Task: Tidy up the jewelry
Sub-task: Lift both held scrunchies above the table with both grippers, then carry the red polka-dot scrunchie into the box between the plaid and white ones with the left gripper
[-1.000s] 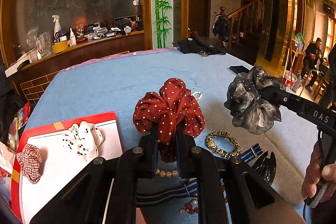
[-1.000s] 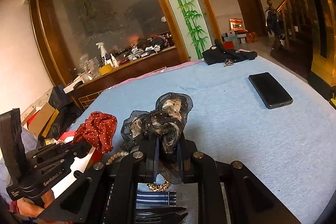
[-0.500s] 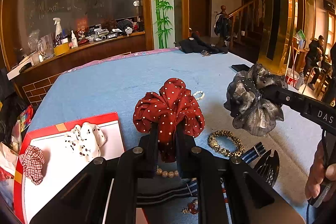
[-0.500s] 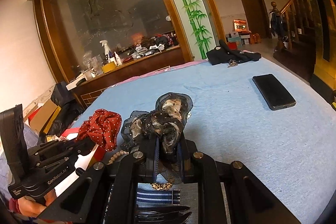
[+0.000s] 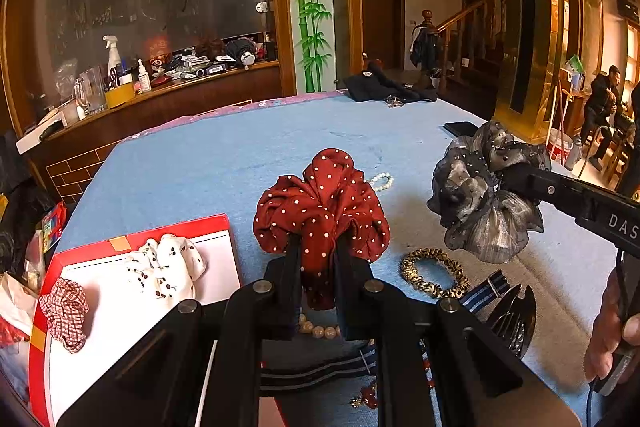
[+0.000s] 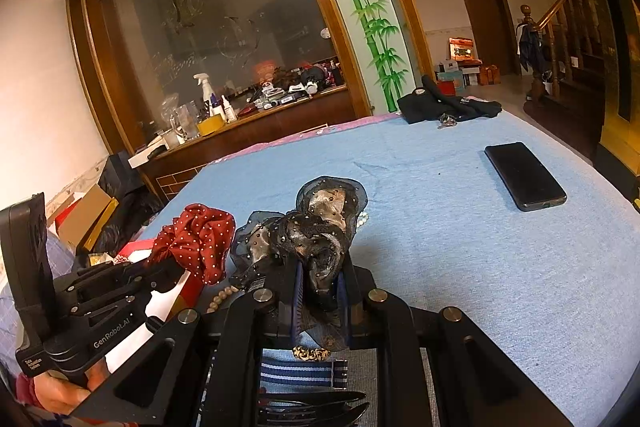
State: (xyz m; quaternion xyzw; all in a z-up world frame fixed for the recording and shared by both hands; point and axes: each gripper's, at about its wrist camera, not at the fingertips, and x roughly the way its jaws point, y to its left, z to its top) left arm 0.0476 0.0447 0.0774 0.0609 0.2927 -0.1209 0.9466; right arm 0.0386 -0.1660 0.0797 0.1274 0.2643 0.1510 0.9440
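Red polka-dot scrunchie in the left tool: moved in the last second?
No. The red polka-dot scrunchie sits in the same place against the leopard-print hair tie and the red-rimmed tray, clamped in the left tool.

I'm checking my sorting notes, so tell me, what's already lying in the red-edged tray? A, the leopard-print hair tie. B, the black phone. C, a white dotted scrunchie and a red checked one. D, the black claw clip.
C: the white dotted scrunchie and the red checked scrunchie lie on the red-edged tray.

Bare blue tablecloth (image 6: 460, 227) ahead; phone (image 6: 524, 175) far right, jewelry clutter near.
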